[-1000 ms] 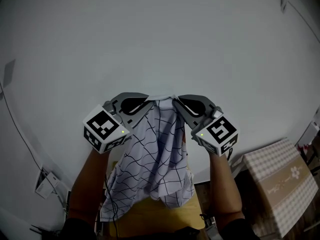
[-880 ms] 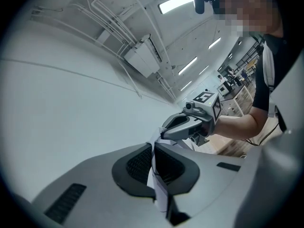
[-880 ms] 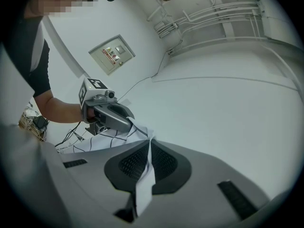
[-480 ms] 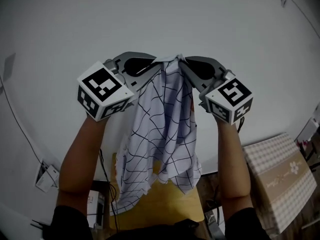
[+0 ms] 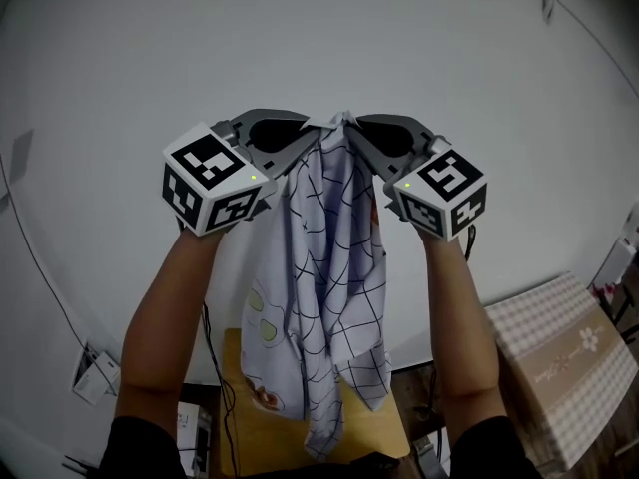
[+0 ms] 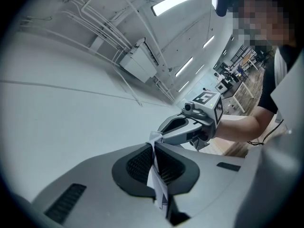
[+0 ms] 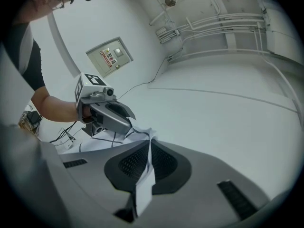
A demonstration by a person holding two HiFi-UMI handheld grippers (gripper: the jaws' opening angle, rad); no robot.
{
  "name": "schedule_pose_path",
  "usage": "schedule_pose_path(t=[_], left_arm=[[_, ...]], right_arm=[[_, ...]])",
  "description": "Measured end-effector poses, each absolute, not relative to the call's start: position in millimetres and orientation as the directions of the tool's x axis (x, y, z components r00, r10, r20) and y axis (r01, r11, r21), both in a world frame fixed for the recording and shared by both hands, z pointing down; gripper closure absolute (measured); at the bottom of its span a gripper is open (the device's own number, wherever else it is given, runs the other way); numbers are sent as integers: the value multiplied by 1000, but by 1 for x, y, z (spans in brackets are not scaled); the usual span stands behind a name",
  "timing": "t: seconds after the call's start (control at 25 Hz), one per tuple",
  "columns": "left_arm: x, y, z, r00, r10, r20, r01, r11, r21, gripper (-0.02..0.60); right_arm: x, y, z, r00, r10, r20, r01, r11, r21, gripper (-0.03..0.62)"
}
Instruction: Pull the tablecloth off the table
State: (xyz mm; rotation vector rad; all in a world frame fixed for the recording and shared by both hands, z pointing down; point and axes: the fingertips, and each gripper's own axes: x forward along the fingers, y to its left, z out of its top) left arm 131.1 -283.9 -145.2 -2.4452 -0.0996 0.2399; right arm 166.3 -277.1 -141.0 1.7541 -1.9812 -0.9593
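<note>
The tablecloth (image 5: 329, 267), white with a thin black grid, hangs in a long bunched drape from both grippers, which are held up in front of a pale wall. My left gripper (image 5: 315, 136) is shut on one top corner; the cloth (image 6: 157, 179) runs pinched between its jaws. My right gripper (image 5: 351, 130) is shut on the neighbouring corner, with cloth (image 7: 142, 184) caught between its jaws too. The two grippers' tips almost touch. The cloth's lower end dangles over the small wooden table (image 5: 262, 437) below.
A box (image 5: 559, 367) with a checked pattern stands at the lower right. Cables and a wall socket (image 5: 95, 377) lie at the lower left. A wall panel (image 7: 110, 56) shows in the right gripper view. My forearms frame the hanging cloth.
Both grippers rose with the cloth and drew closer together. The cloth went from a wide spread to a narrow hanging bunch, uncovering more of the wooden table.
</note>
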Motion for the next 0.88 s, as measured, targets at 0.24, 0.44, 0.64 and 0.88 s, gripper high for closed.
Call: schedule_pose_path(t=[0.24,0.44,0.64,0.88], left_arm=[[128,-288,-146,978,123,-168,-7,-788,-616,569],[123,-285,-149,978,110,-180,-23,-792,-609,569],[124,-287,-147,979,99,-176,-28,-798,-602,569],[123,-287,-149,977,99,-191,-36,-799,-601,569]], right_arm=[[172,-277,-137,-176,-966,-188,-731,0,682,573],[168,-274,-140,-187,-962,-197,-737,5,676,574],[170,-275,-137,-188,-964,-188,-743,15,669,574],[167,-272,-138,-184,-964,-194,-721,-2,693,574]])
